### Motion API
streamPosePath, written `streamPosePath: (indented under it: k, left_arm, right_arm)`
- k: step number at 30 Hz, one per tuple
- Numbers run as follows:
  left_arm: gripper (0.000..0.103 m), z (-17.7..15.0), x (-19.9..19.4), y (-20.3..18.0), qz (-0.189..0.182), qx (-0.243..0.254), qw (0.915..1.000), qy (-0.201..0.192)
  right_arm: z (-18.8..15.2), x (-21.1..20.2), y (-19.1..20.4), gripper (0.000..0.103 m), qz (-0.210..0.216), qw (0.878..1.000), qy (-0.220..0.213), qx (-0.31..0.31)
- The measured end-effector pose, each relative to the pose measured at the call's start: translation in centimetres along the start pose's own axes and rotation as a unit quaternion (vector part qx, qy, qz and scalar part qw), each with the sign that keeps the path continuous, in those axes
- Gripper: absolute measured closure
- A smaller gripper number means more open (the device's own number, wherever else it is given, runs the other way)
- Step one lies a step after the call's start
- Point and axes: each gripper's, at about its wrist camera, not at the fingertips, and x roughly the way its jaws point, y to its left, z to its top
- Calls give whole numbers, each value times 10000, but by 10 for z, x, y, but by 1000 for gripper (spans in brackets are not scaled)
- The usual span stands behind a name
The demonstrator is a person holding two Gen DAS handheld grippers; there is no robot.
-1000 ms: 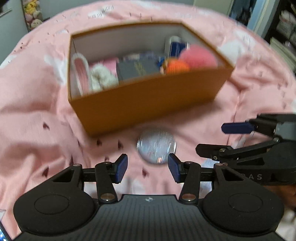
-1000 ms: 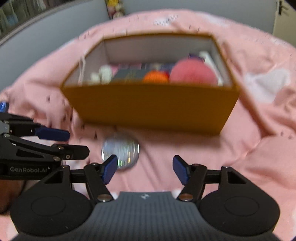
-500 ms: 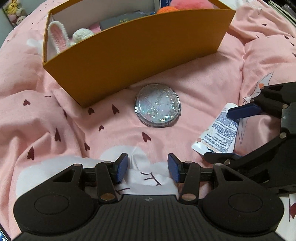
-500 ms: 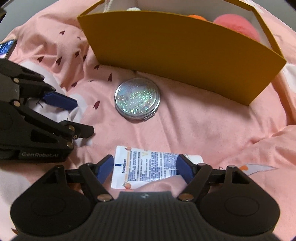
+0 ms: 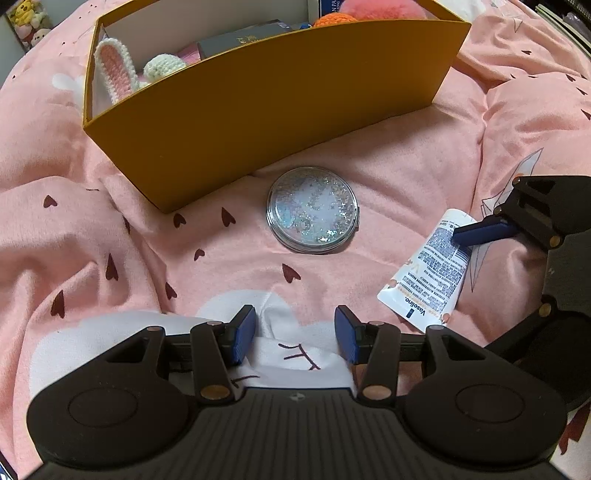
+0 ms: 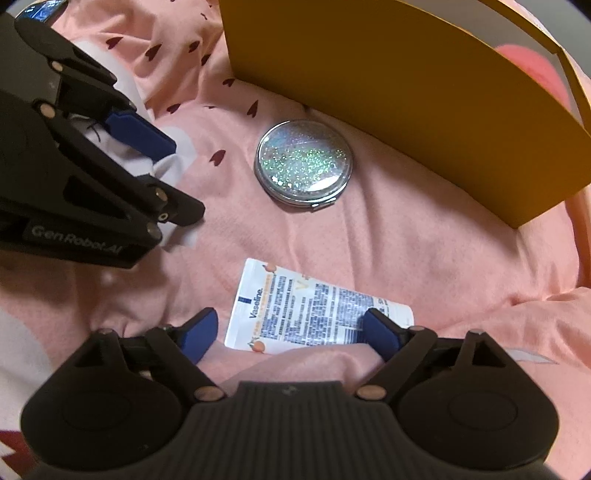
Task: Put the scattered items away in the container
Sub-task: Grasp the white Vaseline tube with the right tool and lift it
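Note:
A round glitter compact mirror (image 5: 313,209) lies on the pink bedspread just in front of the orange box (image 5: 266,110); it also shows in the right wrist view (image 6: 303,161). A white Vaseline tube (image 6: 314,308) lies flat nearer me; it also shows in the left wrist view (image 5: 430,271). My right gripper (image 6: 291,334) is open, low over the tube, with its fingers on either side of it. My left gripper (image 5: 294,336) is open and empty, short of the mirror. The box (image 6: 406,96) holds a crochet bunny (image 5: 118,70), a dark booklet (image 5: 243,37) and pink and orange balls.
The bedspread (image 5: 74,258) is rumpled, with folds to the left and right of the box. Each gripper shows in the other's view: the right one (image 5: 532,229) at the right edge, the left one (image 6: 81,155) at the upper left. Plush toys (image 5: 29,26) sit far back left.
Both grippers have dropped down and in toward the bed. The right gripper has come down around the Vaseline tube. The box now fills the upper part of both views.

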Motion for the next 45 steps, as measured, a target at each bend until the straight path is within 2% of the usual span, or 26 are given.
streamPosePath:
  k: [6, 9, 11, 14, 16, 21, 25, 28, 33, 36, 40, 42, 44, 45]
  left_arm:
    - [48, 0, 0, 1, -18, -11, 10000, -8]
    - [48, 0, -1, 3, -58, -47, 10000, -25]
    - [48, 0, -2, 5, -94, -89, 9999, -41]
    - [48, 1, -4, 9, -127, -166, 9997, -127]
    - [48, 2, -7, 12, -185, -222, 9993, -228]
    - [48, 1, -14, 13, -258, -305, 9983, -433]
    - [48, 0, -14, 11, -241, -307, 9981, -481]
    - [48, -1, -15, 10, -247, -289, 9980, -509]
    - [48, 2, -18, 9, -353, -320, 9971, -598]
    - [48, 8, -18, 11, -497, -416, 9954, -702]
    - [48, 15, -15, 15, -470, -510, 9946, -769]
    - [48, 17, -13, 17, -432, -541, 9946, -775]
    - [48, 17, -11, 18, -433, -554, 9946, -761]
    - [48, 16, -10, 17, -436, -544, 9947, -752]
  right_arm:
    - [0, 3, 1, 17, -158, 9998, -98, 15]
    - [-1, -2, 0, 27, -225, 9994, -241, 91]
    - [0, -8, -1, 44, -255, 9990, -339, 115]
    - [3, -17, -7, 57, -221, 9983, -491, 234]
    - [6, -24, -13, 59, -177, 9970, -647, 387]
    - [14, -44, -24, 63, -416, 9904, -1138, 669]
    - [17, -62, -40, 64, -833, 9817, -1507, 810]
    - [22, -67, -54, 67, -938, 9771, -1647, 971]
    - [23, -70, -78, 68, -1109, 9710, -1729, 1226]
    - [24, -65, -85, 74, -1247, 9676, -1734, 1345]
    - [17, -65, -92, 74, -985, 9681, -1697, 1557]
    - [13, -66, -95, 74, -1126, 9652, -1695, 1640]
    - [10, -68, -100, 83, -1265, 9620, -1667, 1755]
    - [7, -69, -104, 83, -1222, 9615, -1647, 1832]
